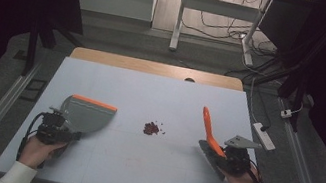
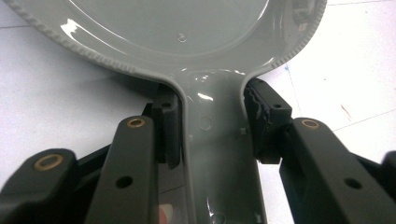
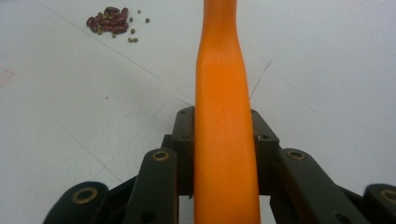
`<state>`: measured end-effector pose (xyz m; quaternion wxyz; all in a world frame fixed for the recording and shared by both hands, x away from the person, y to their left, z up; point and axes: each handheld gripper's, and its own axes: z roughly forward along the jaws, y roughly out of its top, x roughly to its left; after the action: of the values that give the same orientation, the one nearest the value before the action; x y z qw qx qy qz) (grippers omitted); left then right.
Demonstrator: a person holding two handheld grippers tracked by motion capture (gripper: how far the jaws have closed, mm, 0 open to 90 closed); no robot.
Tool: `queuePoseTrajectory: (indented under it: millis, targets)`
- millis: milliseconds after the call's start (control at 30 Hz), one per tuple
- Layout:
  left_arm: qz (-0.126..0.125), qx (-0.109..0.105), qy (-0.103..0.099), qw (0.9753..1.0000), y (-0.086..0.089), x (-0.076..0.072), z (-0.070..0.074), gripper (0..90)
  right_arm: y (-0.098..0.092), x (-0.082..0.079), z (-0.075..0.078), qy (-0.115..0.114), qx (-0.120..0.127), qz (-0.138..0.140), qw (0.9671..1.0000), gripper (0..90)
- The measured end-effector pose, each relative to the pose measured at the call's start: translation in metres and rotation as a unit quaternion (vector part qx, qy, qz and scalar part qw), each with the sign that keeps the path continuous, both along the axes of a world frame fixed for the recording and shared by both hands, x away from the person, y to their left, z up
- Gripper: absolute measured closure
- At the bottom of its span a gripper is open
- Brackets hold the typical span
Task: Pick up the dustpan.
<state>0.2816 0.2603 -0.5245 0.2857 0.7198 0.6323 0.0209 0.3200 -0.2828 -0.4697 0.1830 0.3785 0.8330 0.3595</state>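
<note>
A grey dustpan (image 1: 86,113) with an orange front lip rests on the white table, left of centre. My left gripper (image 1: 58,130) is shut on its handle (image 2: 217,154), the black pads (image 2: 261,116) pressed against both sides. My right gripper (image 1: 225,156) is shut on an orange brush handle (image 3: 224,140) that rises up and away from it (image 1: 207,122). A small pile of dark red beans (image 1: 151,128) with a few green ones lies mid-table between the two tools, and appears far off at the upper left of the right gripper view (image 3: 108,19).
The white table top (image 1: 150,94) has a bare wooden strip at its far edge. A white power strip (image 1: 263,135) lies beyond the right edge. Cables and a desk frame (image 1: 180,18) stand on the floor behind.
</note>
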Motion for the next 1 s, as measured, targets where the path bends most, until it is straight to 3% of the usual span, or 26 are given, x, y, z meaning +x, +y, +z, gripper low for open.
queuePoseTrajectory:
  millis: [533,733,1000]
  targets:
    - [-0.012,-0.002,-0.038,0.9992,0.009,-0.004,0.001,61.4,0.002,0.000,-0.002,0.003,-0.004,0.003,1.0000,69.7]
    - [-0.010,-0.001,-0.037,0.9993,0.010,-0.003,0.001,61.7,0.002,0.000,-0.002,0.003,-0.005,0.005,1.0000,69.7]
    - [-0.013,-0.009,-0.060,0.9981,0.013,-0.005,0.004,61.7,0.002,0.000,-0.002,0.003,-0.004,0.004,1.0000,69.7]
